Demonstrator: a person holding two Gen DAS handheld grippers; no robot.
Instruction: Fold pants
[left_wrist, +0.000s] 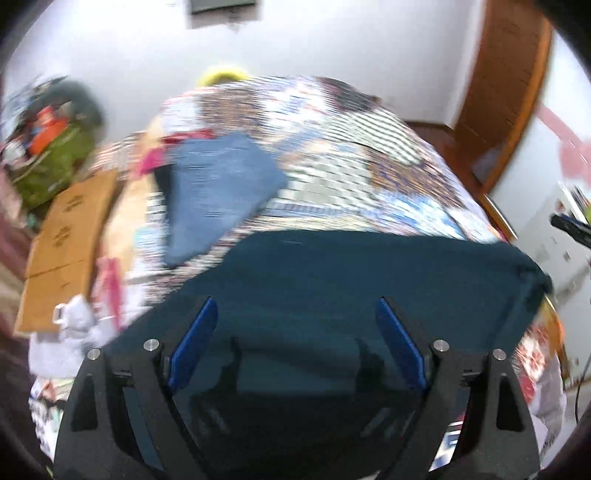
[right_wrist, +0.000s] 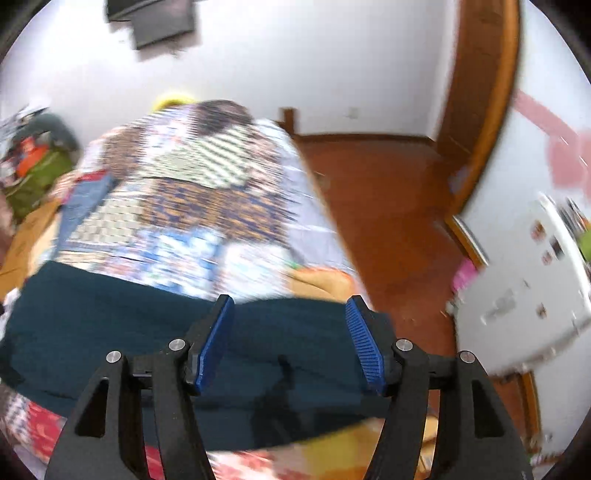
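left tongs: left gripper (left_wrist: 295, 325) spread wide, nothing between the pads, hanging over the dark teal pants (left_wrist: 369, 280)
right tongs: right gripper (right_wrist: 290, 317) also wide open, empty, above the right end of the same pants (right_wrist: 110, 325)
pants location: flat across the near edge of the patchwork bedspread (left_wrist: 351, 155), long side running left to right; looks like one neat band already, so probably a fold or two in
risk 1: right end sits at the bed edge next to the wood floor (right_wrist: 388, 206); a one-sided tug could drag it off
risk 2: both frames are motion-smeared, so I can't tell how many layers there are; a shallow pinch may lift only the top layer and open the fold
risk 3: uneven grab heights between the two sides would skew the next crease
risk 4: clutter on the left could snag a wide swing
count, teal pants: 1
count, blue folded garment (left_wrist: 221, 188) further back: 1
count, cardboard boxes (left_wrist: 70, 251): 1 for sure, maybe more, blurred
count, grippers: 2
count, white fridge (right_wrist: 524, 295) at right: 1
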